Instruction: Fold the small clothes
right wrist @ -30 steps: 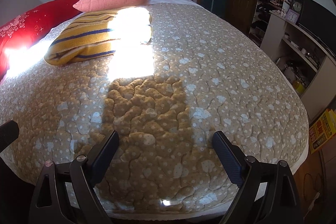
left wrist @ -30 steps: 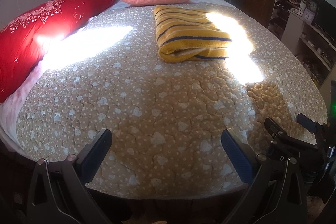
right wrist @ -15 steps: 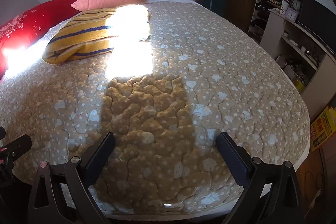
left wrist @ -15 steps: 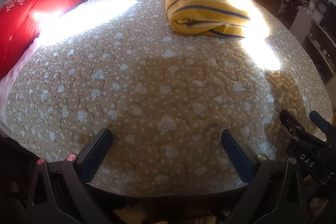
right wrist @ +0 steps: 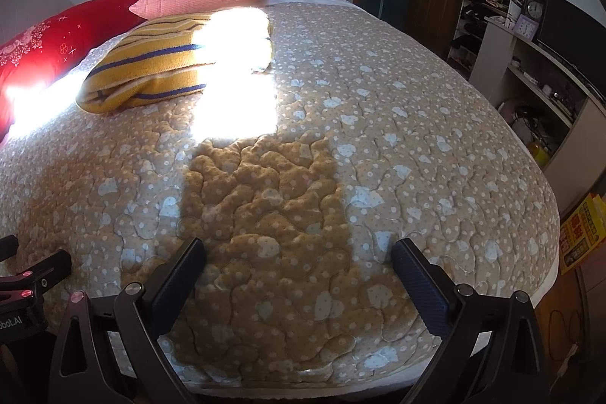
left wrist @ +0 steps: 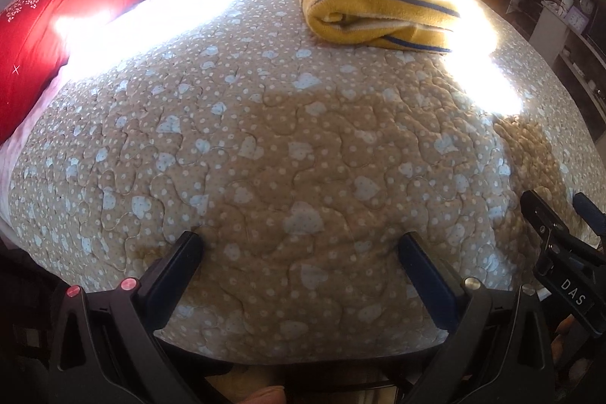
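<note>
Both hand-held grippers, left (left wrist: pixel 299 254) and right (right wrist: pixel 297 260), gape wide and empty; the left has neared the seemingly folded striped garment (left wrist: pixel 373 12) on the bed (left wrist: pixel 265 146).

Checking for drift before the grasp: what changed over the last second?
The left gripper advanced toward the yellow striped garment, which now looms larger in its view; the right gripper barely shifted. Nothing was grasped or released. Both sets of jaws stay wide open, and the garment stays folded on the quilt.
</note>
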Motion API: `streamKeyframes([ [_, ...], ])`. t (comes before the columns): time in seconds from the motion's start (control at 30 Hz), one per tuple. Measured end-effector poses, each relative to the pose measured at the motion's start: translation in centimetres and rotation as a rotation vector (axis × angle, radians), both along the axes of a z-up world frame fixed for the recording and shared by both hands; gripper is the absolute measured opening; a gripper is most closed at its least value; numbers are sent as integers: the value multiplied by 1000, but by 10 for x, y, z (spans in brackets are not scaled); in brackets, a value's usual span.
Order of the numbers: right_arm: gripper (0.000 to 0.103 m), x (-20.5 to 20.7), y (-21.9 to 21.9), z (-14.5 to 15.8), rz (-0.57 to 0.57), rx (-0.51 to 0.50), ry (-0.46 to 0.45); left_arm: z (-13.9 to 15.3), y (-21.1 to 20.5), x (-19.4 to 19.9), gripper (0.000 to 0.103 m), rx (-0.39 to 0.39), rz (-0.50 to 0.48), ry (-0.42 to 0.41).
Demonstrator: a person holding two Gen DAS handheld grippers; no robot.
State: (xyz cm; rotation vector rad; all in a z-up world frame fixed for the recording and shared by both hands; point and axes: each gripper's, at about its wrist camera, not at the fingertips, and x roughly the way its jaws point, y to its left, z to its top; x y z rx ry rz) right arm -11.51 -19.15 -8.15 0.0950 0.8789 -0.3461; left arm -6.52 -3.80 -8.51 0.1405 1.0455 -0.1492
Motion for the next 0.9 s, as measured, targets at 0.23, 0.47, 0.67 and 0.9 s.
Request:
streamKeyframes([
  [0.23,102,0,0,1,2,2,-2,-1,-6,3,103,12,-2,9],
  [0.47,102,-4,1,13,10,11,-59,13,-4,-5,103,-37,3,-22],
  [0.67,102,-4,0,17,7,3,-69,29,-3,-9,103,-51,1,-59],
  [0.9,102,-5,3,24,4,-31,-83,32,-7,-10,103,-69,-14,-41],
])
